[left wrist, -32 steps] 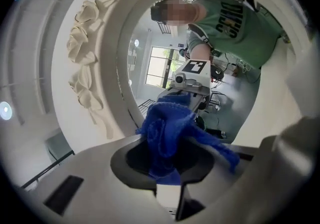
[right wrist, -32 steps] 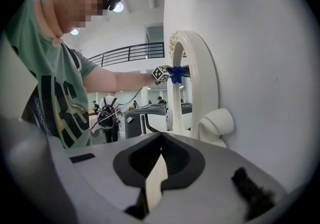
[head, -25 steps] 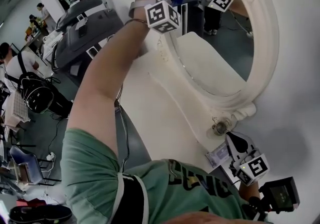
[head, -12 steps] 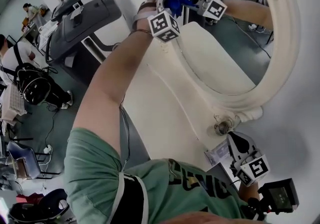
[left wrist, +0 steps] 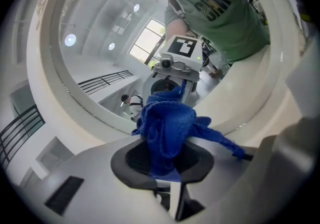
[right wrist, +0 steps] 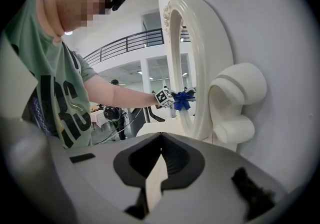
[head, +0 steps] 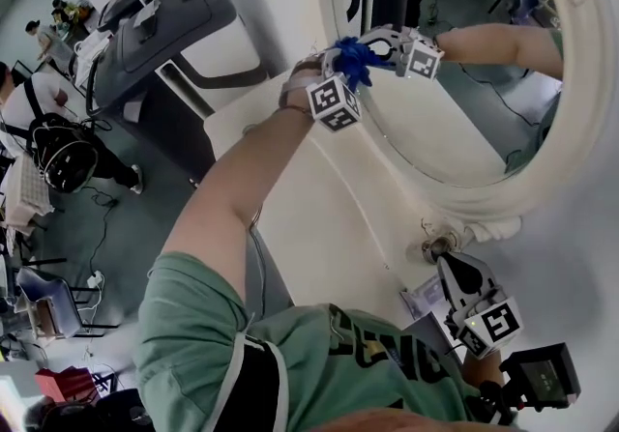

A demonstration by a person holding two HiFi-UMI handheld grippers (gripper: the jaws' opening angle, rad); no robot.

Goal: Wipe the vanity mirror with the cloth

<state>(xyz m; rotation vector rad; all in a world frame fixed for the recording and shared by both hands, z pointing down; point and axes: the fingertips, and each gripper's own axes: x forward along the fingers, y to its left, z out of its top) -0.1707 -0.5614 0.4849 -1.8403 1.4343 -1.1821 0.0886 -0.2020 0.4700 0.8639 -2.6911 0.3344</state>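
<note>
The oval vanity mirror (head: 464,121) has a thick cream frame (head: 488,200) and stands on a white top against the wall. My left gripper (head: 356,57) is shut on a bunched blue cloth (head: 348,63), which is pressed to the glass near its left rim. The glass reflects the gripper. In the left gripper view the cloth (left wrist: 167,128) bulges out between the jaws, right against the glass. In the right gripper view the mirror frame (right wrist: 197,62) stands edge-on, with the cloth (right wrist: 183,100) at its face. My right gripper (head: 456,271) hangs shut and empty below the mirror's foot.
The white top (head: 319,217) runs below the mirror to an edge on the left. Grey exercise machines (head: 164,19) stand beyond it at top left. A black backpack (head: 63,164) and people are further left. A round knob (head: 437,248) sits at the mirror's base.
My left gripper has drawn the cloth down along the left part of the glass, toward the lower rim. The head view has shifted with it. The right gripper has stayed put.
</note>
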